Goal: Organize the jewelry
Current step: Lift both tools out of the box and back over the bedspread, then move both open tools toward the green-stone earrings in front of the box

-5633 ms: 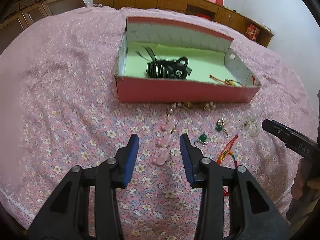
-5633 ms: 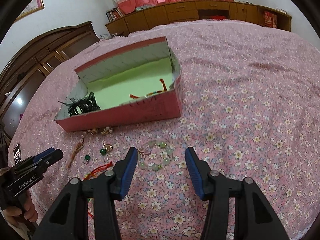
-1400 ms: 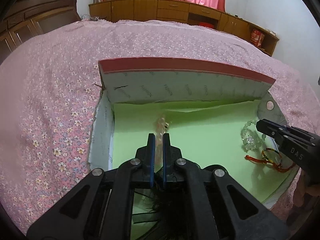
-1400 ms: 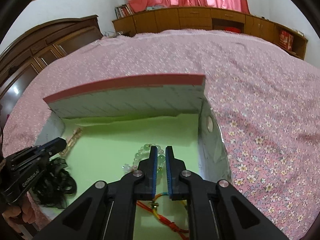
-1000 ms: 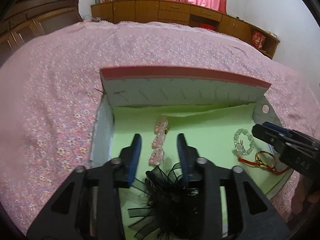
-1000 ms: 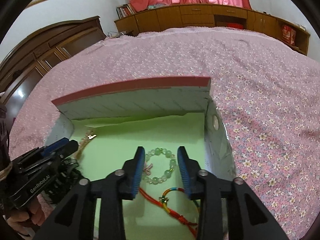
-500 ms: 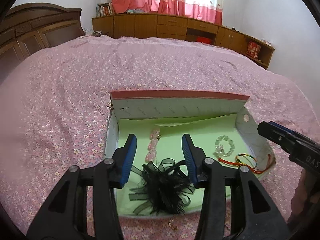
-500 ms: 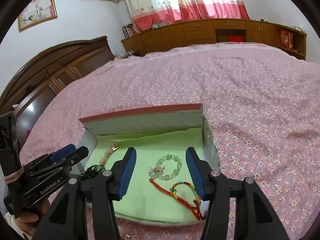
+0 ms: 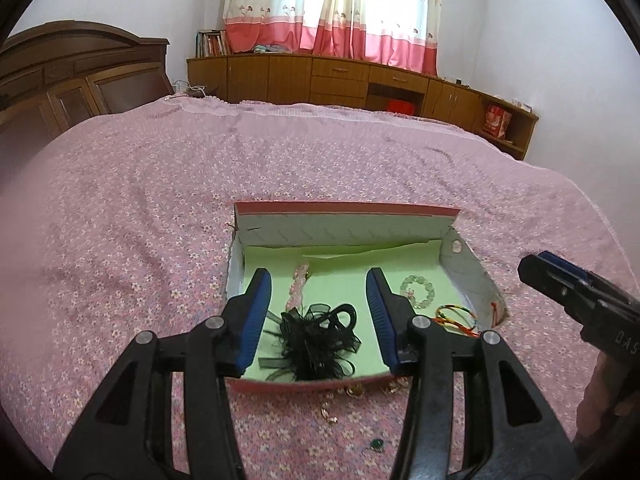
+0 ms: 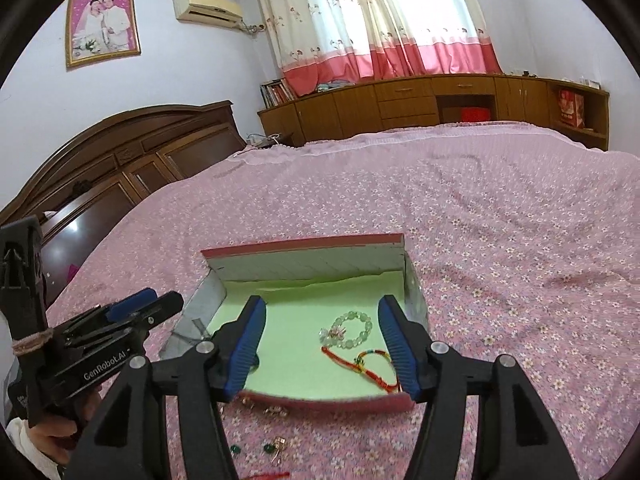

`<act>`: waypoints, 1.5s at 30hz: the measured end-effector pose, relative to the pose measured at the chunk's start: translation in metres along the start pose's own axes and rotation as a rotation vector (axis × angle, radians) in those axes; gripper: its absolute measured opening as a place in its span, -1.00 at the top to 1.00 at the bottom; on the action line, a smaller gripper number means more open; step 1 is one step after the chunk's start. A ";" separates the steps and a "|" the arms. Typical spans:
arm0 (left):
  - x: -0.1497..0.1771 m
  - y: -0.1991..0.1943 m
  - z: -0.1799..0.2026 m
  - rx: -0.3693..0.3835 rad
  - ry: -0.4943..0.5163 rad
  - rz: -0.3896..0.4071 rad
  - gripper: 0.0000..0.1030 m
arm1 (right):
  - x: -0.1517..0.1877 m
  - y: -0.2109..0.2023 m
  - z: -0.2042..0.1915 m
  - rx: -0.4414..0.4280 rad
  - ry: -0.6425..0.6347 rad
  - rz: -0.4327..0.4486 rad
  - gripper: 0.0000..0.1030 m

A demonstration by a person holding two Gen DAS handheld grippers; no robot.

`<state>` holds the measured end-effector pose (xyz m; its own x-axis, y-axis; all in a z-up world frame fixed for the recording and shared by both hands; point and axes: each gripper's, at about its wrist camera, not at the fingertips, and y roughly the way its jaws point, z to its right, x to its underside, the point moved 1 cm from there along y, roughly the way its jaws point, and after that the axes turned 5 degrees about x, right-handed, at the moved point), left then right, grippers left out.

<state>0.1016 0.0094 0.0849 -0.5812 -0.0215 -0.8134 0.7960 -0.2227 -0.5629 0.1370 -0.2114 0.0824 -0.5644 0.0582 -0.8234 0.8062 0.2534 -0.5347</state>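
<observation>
A pink box (image 9: 348, 213) with a green lining lies on the bed; it also shows in the right wrist view (image 10: 304, 249). Inside lie a black bow hair clip (image 9: 312, 340), a pink bead string (image 9: 298, 286), a pale green bead bracelet (image 9: 418, 290) (image 10: 350, 330) and a red cord bracelet (image 9: 456, 318) (image 10: 368, 366). My left gripper (image 9: 318, 316) is open and empty, raised above the box's near side. My right gripper (image 10: 320, 344) is open and empty, raised above the box's right half. Small earrings and green studs (image 9: 376, 445) (image 10: 272, 446) lie on the bedspread in front of the box.
The pink floral bedspread (image 9: 140, 220) spreads all around the box. A dark wooden headboard (image 10: 120, 152) is at the left. Wooden cabinets (image 9: 340, 80) line the far wall under the curtains. A red cord (image 10: 270, 475) lies at the near edge.
Both grippers opened, leaving the pink bead string and the green bracelet in the box. Both have since pulled back and risen away from the box.
</observation>
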 end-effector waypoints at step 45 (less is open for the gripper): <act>0.092 0.005 0.018 0.057 -0.005 -0.256 0.19 | 0.097 -0.016 0.018 0.041 0.059 -0.198 -0.20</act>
<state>0.0486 -0.0115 0.0099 -0.7632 0.0380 -0.6451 0.6125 -0.2758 -0.7408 0.0726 -0.2271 0.0077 -0.7214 0.0683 -0.6892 0.6840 0.2261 -0.6936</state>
